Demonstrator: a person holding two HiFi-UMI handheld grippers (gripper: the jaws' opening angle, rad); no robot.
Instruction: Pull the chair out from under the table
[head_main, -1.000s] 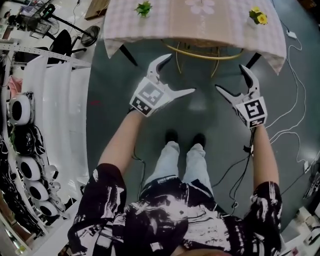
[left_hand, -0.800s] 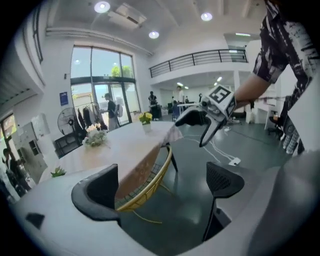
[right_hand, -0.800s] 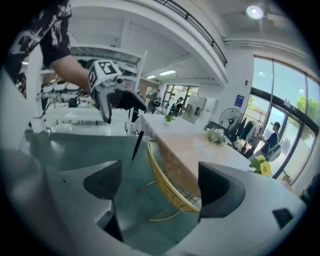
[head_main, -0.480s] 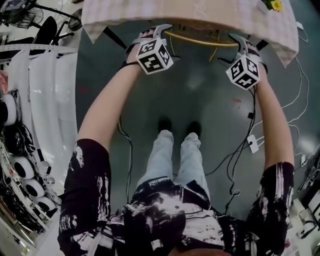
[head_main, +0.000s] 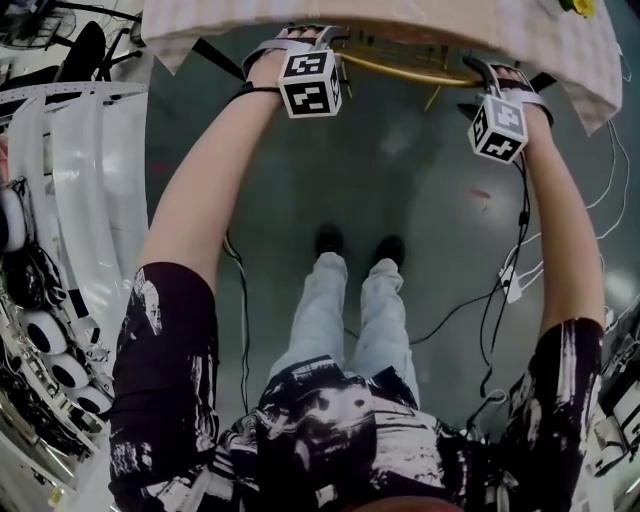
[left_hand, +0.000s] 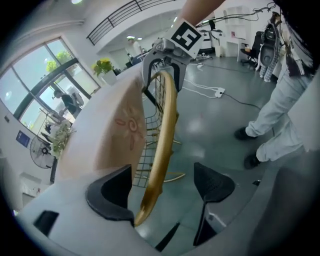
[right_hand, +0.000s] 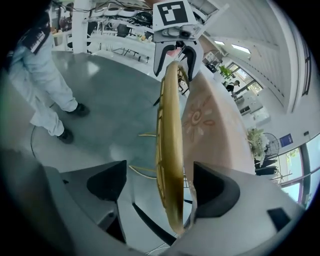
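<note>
The chair's curved gold back rim (head_main: 400, 68) shows just under the edge of the pink-clothed table (head_main: 450, 20). My left gripper (head_main: 318, 42) straddles the rim's left end, my right gripper (head_main: 487, 72) its right end. In the left gripper view the rim (left_hand: 162, 130) runs between the jaws of the left gripper (left_hand: 165, 187), close to the left pad, with a gap to the right pad. In the right gripper view the rim (right_hand: 170, 140) lies between the jaws of the right gripper (right_hand: 161, 185), nearer the right pad. Both pairs of jaws have just been closing around the rim without pressing on it.
The person's feet (head_main: 355, 245) stand on the grey floor behind the chair. Cables (head_main: 500, 290) trail on the floor at the right. White shelving with round parts (head_main: 60, 200) lines the left side. A black table leg (head_main: 215, 55) slants near the left gripper.
Both grippers moved forward and down from over the open floor to the chair's back rim. Each rolled so its marker cube faces up, and the jaws now straddle the rim.
</note>
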